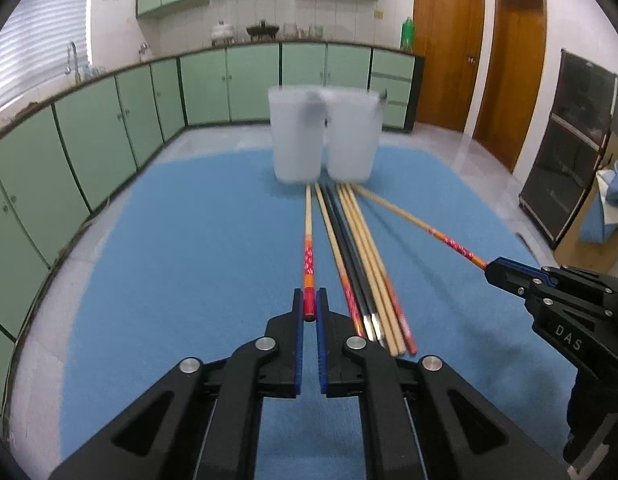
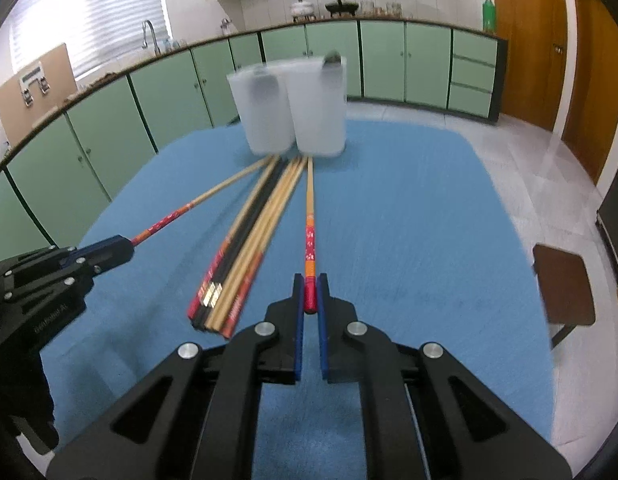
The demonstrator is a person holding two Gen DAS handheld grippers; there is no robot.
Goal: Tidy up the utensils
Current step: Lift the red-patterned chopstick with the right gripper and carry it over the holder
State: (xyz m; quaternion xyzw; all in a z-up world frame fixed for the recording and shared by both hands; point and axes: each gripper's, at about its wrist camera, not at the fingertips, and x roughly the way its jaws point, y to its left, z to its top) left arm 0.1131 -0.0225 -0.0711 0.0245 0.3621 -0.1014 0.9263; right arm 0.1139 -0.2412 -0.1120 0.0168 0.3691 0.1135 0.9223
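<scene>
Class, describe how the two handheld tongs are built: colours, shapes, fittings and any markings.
Both the left tongs and right tongs are matte black plastic with angular linkage arms, round silver pivot pins and blue pads lining the inner faces. Seen from the left camera, the right one's body carries white lettering "DAS".

Chopsticks [image 1: 365, 264]: mixed bundle, wood, black, red-ended, lying lengthwise on blue mat. Two red-patterned ones angled off, near ends raised. Two frosted cups [image 1: 297, 136] beyond, upright, touching.

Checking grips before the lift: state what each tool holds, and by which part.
Left tool: red-and-orange chopstick, gripped at its red butt end. Right tool: matching chopstick, same red end.
</scene>
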